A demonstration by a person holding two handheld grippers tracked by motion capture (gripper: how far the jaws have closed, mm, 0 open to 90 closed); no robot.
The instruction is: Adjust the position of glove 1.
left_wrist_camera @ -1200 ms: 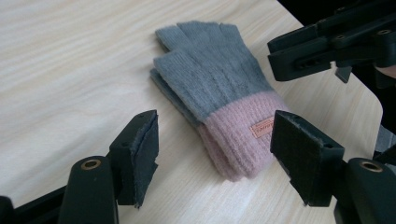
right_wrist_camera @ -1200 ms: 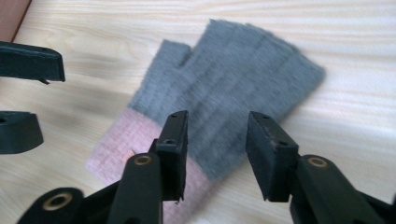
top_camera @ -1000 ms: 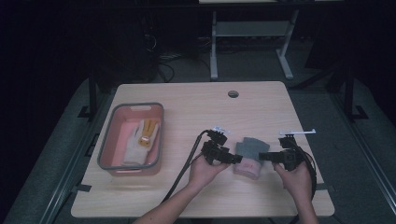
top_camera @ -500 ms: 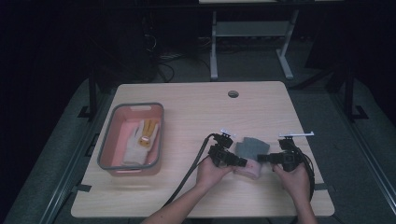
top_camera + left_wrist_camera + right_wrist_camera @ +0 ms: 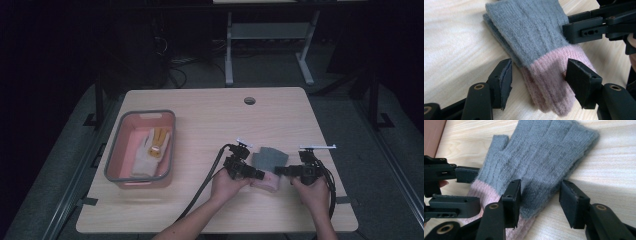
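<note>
Hand-held grippers (image 5: 262, 175) (image 5: 277, 171) flank the knit glove (image 5: 269, 161).

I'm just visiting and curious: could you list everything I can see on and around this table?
knitted gloves: a stacked pair, grey with pink cuffs, on the table between the two tongs
bin: one, pink with a grey rim, left side of the table
work glove: at least one, white and yellow, inside the bin
table: one, light wood with a round hole at the back
left tongs: black, open, jaws astride the pink cuff
right tongs: black, open, astride the gloves' edge
hands: two, holding the tongs
</note>
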